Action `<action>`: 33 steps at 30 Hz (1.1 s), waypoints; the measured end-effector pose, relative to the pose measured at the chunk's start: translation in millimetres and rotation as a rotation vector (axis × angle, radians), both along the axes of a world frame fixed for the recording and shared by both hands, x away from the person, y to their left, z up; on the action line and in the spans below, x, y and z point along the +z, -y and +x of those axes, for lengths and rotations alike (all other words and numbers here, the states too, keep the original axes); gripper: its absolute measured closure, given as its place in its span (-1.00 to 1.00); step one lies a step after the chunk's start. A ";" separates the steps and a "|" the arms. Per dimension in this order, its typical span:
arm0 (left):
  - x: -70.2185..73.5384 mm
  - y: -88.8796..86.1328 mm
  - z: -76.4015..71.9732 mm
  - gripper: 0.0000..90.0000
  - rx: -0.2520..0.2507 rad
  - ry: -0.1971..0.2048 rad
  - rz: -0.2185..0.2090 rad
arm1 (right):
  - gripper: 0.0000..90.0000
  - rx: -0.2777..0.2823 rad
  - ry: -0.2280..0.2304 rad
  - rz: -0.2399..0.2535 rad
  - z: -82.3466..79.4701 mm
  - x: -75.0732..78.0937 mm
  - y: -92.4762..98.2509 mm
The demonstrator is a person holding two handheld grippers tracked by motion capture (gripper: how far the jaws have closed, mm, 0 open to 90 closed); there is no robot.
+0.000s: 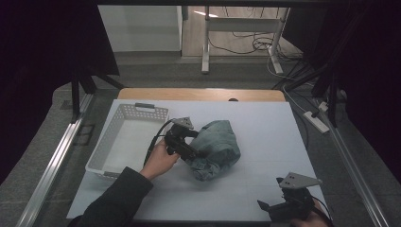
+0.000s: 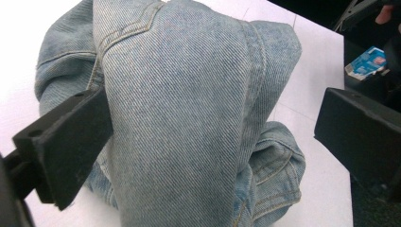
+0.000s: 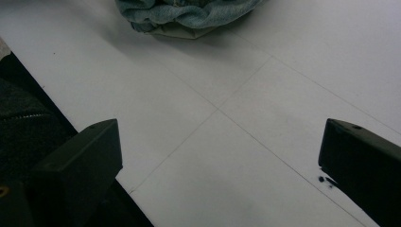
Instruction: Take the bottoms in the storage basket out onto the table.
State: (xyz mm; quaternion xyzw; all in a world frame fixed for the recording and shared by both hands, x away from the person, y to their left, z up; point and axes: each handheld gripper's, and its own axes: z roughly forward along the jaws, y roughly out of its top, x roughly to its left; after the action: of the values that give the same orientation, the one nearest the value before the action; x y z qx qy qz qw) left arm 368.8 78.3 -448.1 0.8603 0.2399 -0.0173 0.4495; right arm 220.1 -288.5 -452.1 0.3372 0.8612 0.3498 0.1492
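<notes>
A crumpled bundle of faded blue jeans [image 1: 220,146] lies in the middle of the white table [image 1: 269,127]. My left gripper [image 1: 194,151] is at the bundle's left side, held by a hand in a dark sleeve. In the left gripper view the jeans [image 2: 189,94] bulge between the wide-apart jaws of the left gripper [image 2: 210,113]; the left jaw touches the denim and the right jaw stands clear of it. My right gripper [image 1: 270,208] sits at the table's front right corner. In the right gripper view it [image 3: 217,151] is open over bare table, with the jeans [image 3: 184,12] far ahead.
A white perforated basket [image 1: 106,142] stands at the table's left side, right behind my left hand. A small blue and white packet [image 2: 369,61] lies off the table's edge. Desk legs and cables [image 1: 255,45] are on the floor beyond.
</notes>
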 end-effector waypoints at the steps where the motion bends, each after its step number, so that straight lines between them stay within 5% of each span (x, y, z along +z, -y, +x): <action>1: 0.4 -0.2 -0.9 -1.00 0.006 0.004 0.001 | -0.98 0.000 0.001 -0.001 -0.1 0.0 -0.1; 10: 1.2 -5.3 -5.6 -1.00 0.039 0.012 0.013 | -0.99 -0.005 0.002 0.003 0.1 0.1 0.4; 33: 5.9 -5.3 -22.4 -1.00 0.027 0.032 0.024 | -0.98 -0.004 0.005 0.006 -0.4 0.4 0.4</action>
State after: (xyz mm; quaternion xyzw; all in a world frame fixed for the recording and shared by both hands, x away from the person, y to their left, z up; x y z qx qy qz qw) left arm 346.4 83.6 -442.3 0.8625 0.2443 0.0055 0.4431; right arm 219.7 -288.9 -451.6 0.3384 0.8592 0.3529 0.1507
